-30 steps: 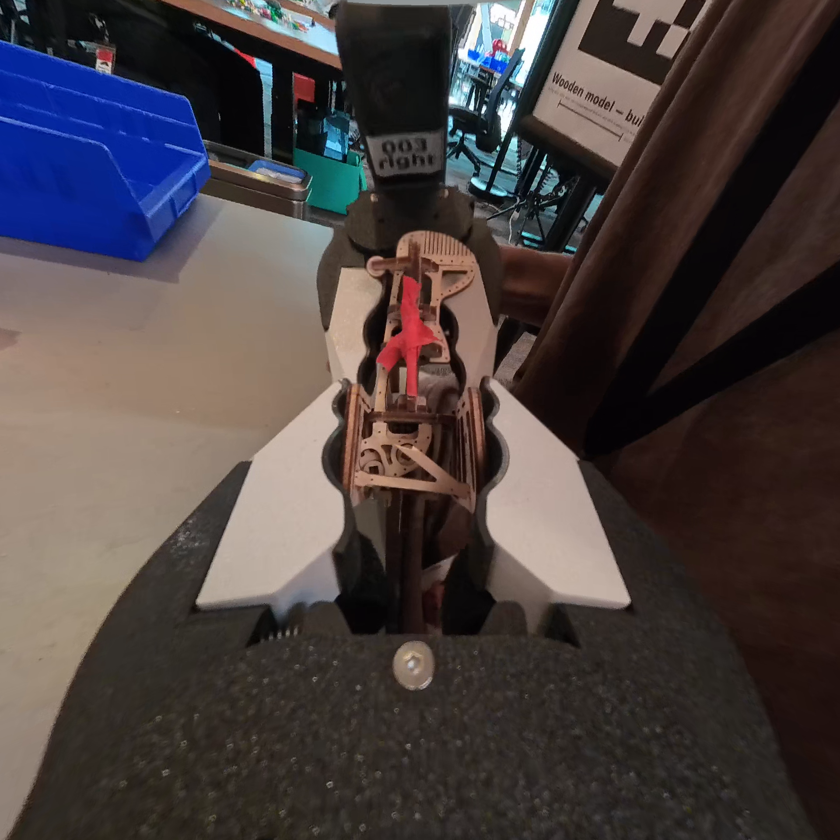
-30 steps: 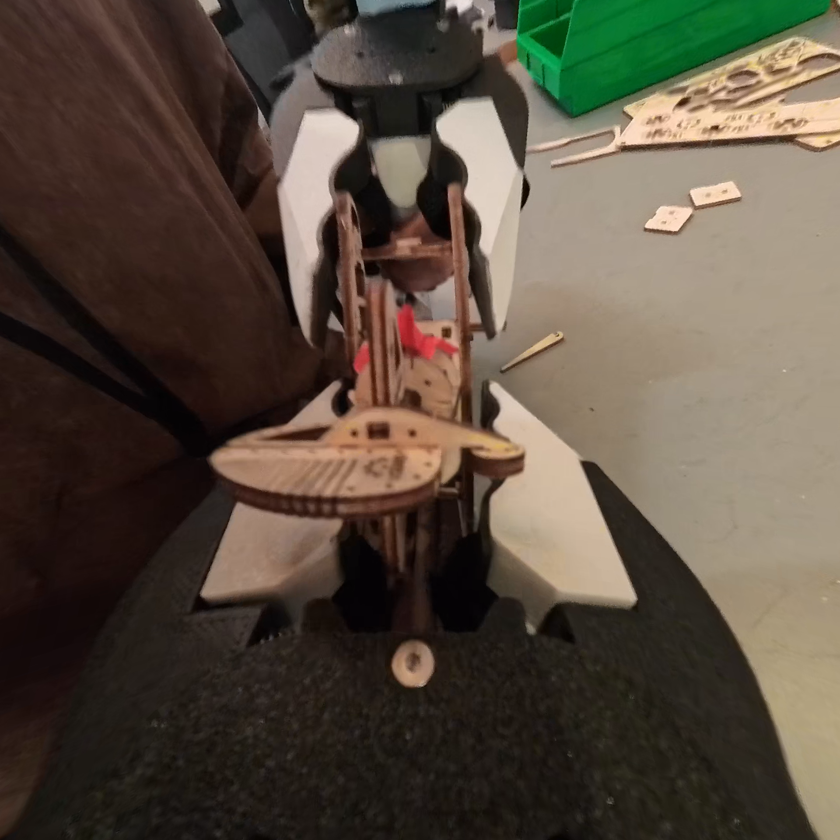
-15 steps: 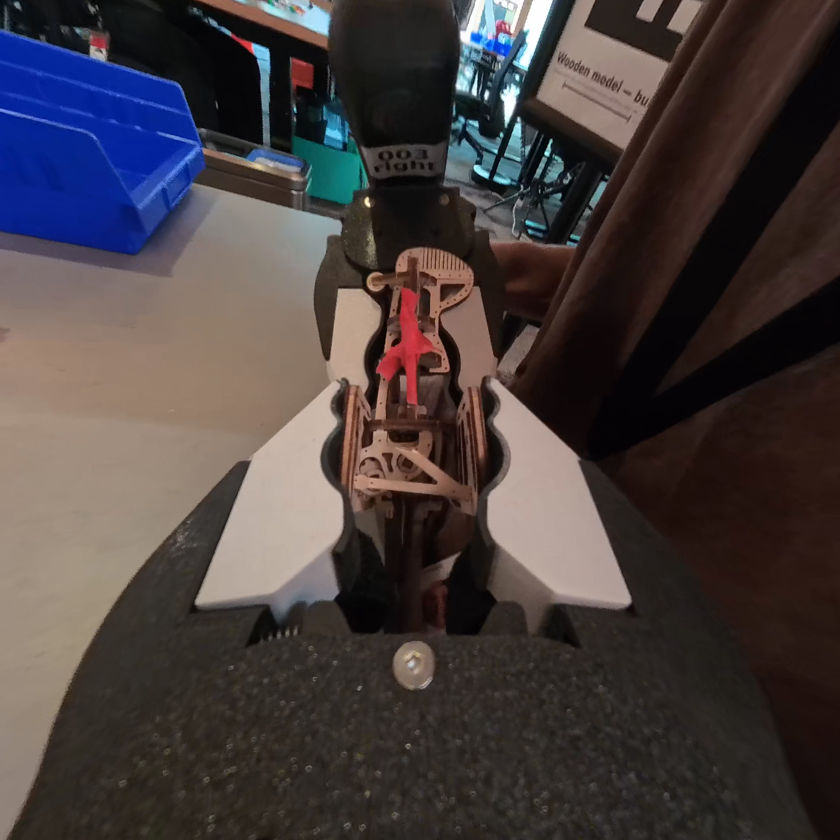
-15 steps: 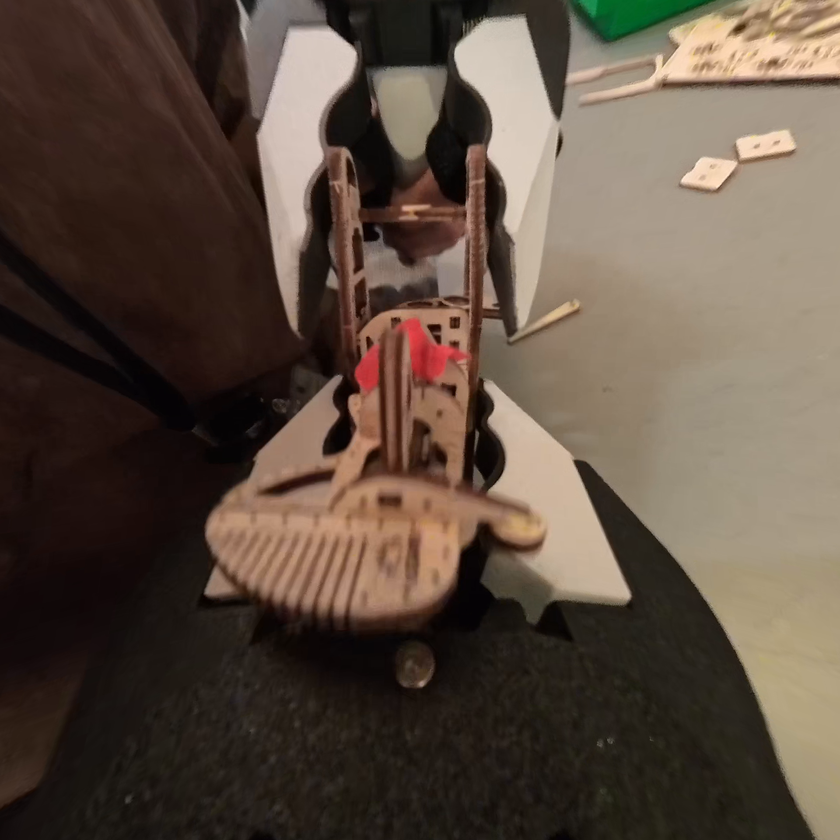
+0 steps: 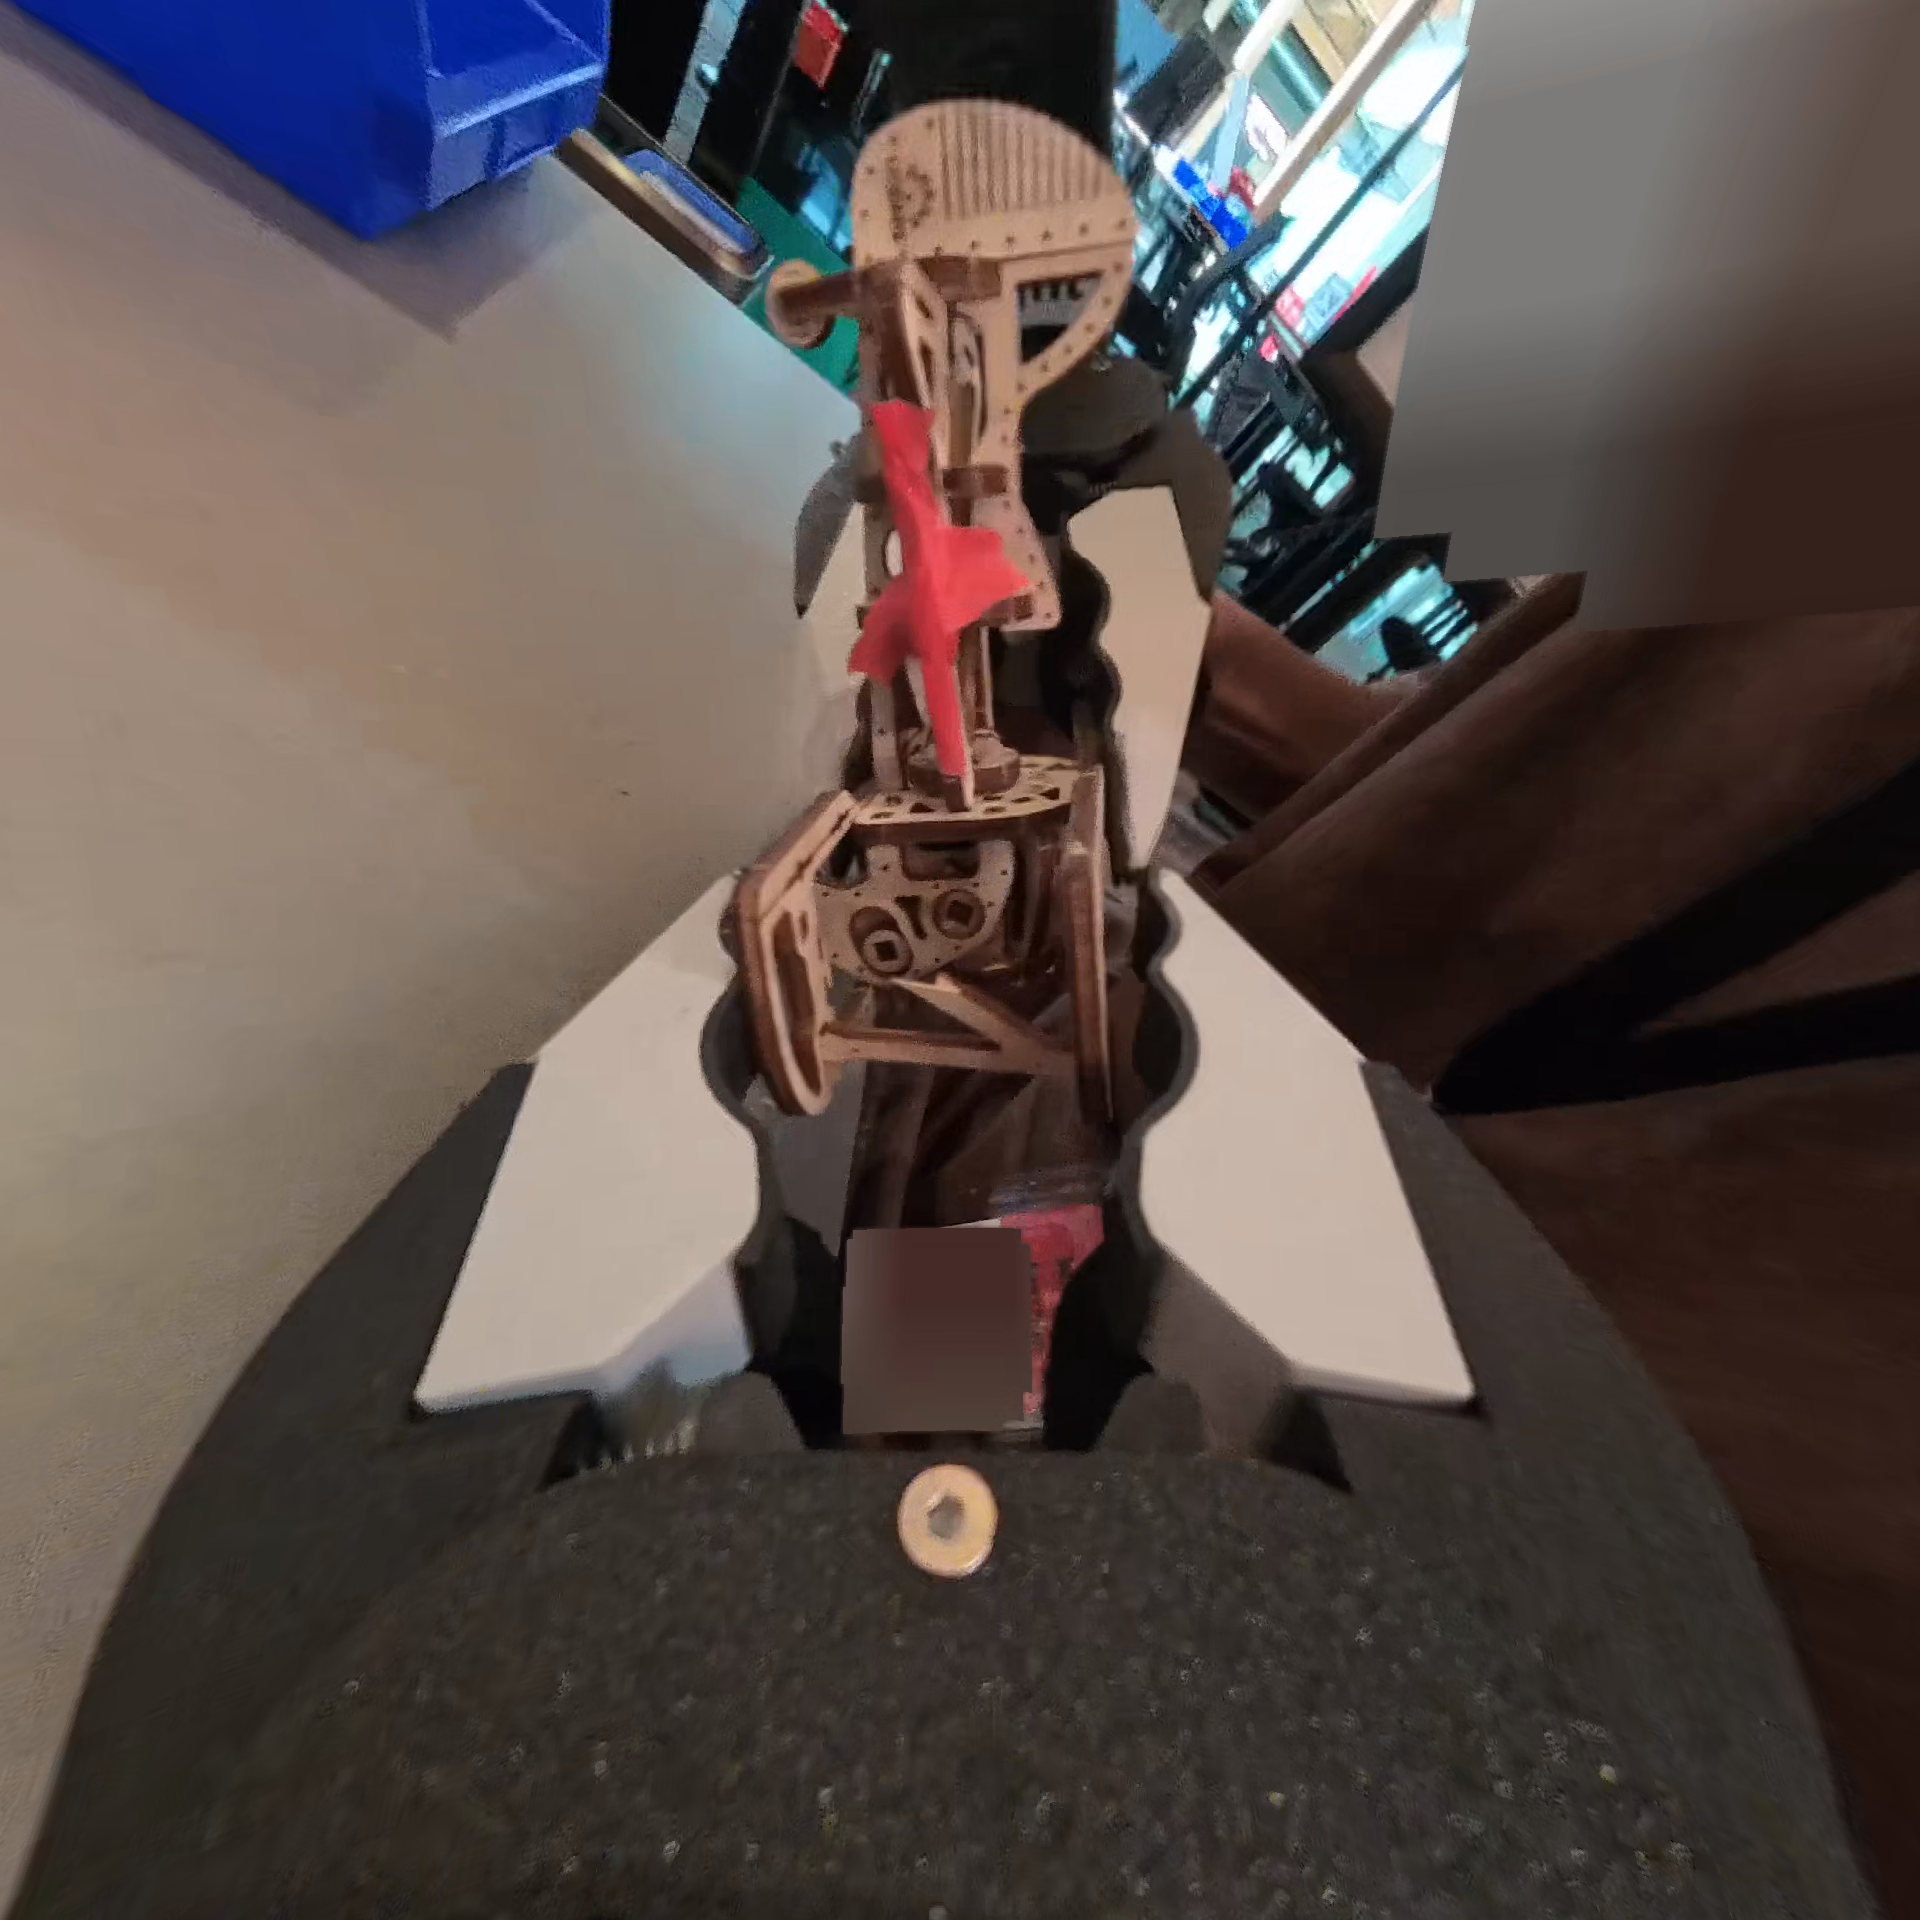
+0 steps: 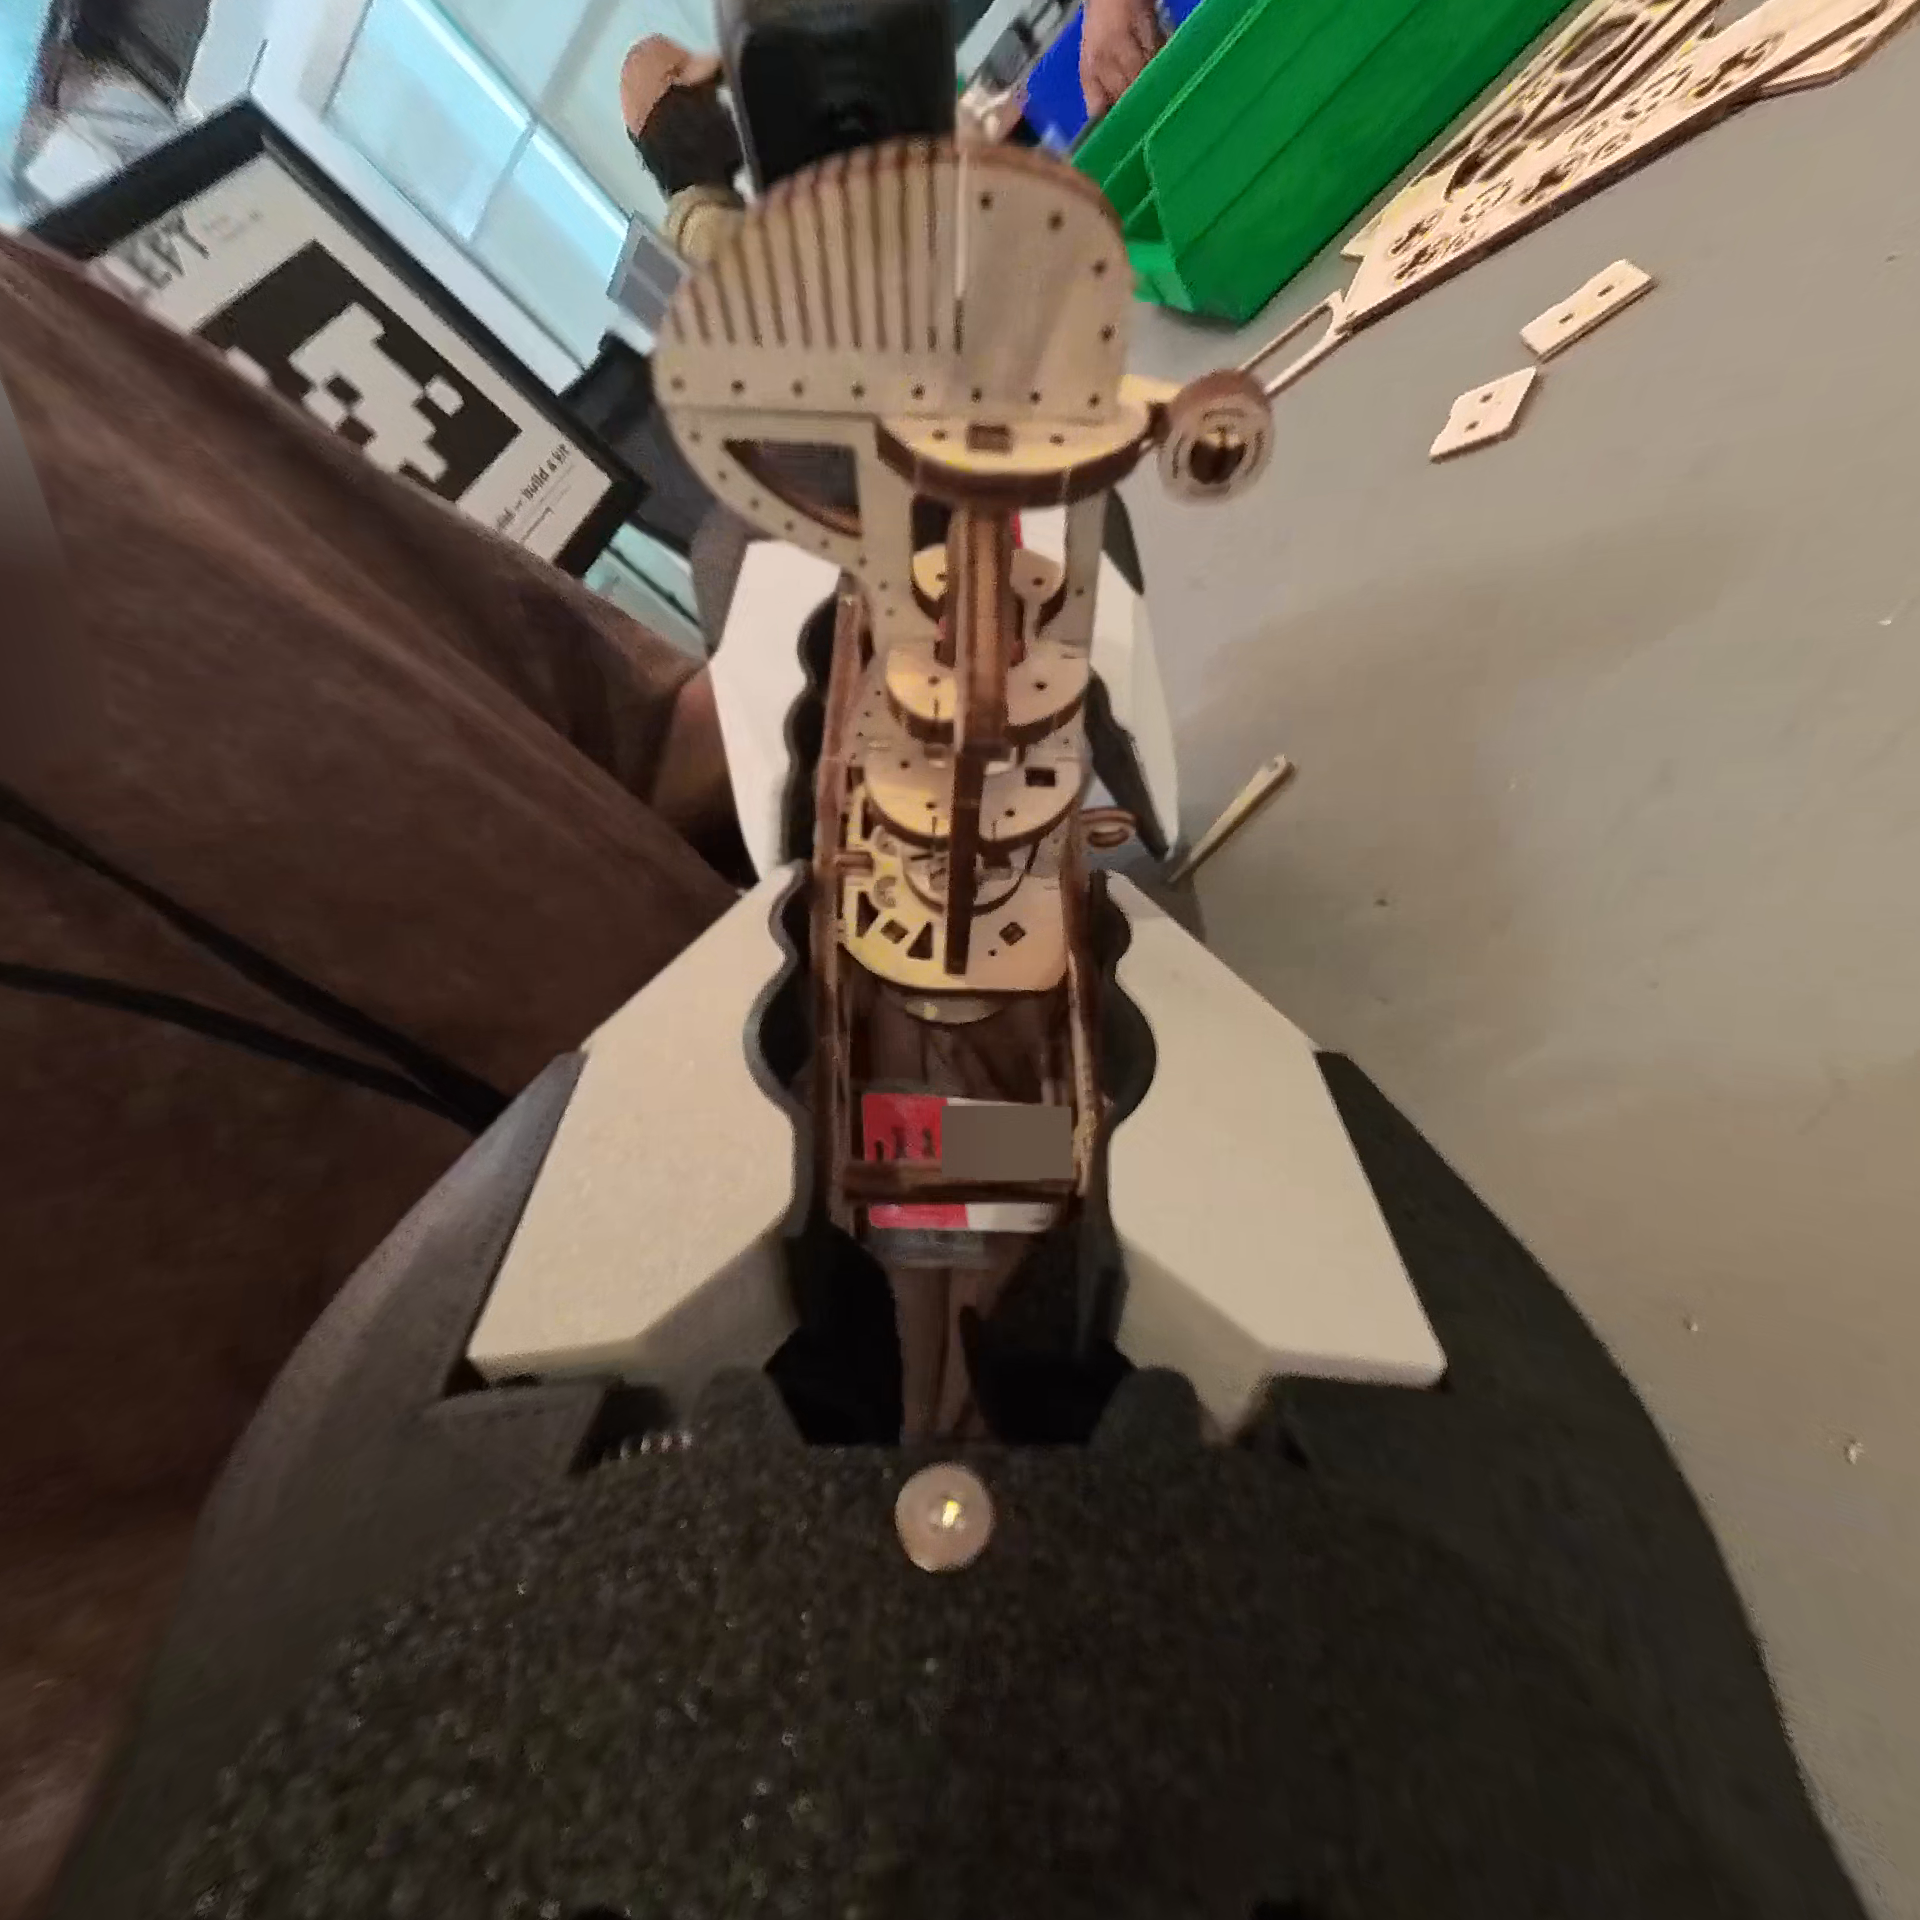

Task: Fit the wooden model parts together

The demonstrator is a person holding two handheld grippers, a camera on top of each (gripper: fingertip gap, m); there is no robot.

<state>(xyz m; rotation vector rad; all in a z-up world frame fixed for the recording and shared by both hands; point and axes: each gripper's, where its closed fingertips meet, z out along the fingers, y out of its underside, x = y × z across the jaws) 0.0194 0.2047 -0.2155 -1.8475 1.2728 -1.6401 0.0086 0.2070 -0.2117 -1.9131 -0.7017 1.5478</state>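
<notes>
Gripping the pale laser-cut plywood model [image 5: 935,790] between them, the 2 grippers face each other above the light grey tabletop [image 5: 312,727], with the assembly spanning the gap from one pair of fingers to the other. The left gripper [image 5: 925,997] has its white fingers closed on the model's openwork frame end, where 2 thin side plates and a triangular brace sit between the pads. The right gripper [image 6: 951,935] is likewise closed on the narrow body at its own end, so the fan-shaped ribbed plate [image 6: 894,343] stands clear beyond its fingertips. A red plastic piece [image 5: 925,561] is fixed partway along the spine. Judging by the thin sheets, slots and small pegs, this model is very light and stiff along its plates but brittle across them; squeezing hard or twisting one end against the other would likely snap a tab or pop a joint. The flat outer side plates look like the safest place to hold, since they spread the pressure, while the ribbed fan, the small round knob [image 6: 1216,436] and the red piece are better left untouched. Loose wooden pieces [image 6: 1538,353] and a cut-out sheet [image 6: 1621,177] lie on the table beside a green plastic bin [image 6: 1299,145], well apart from the model.
</notes>
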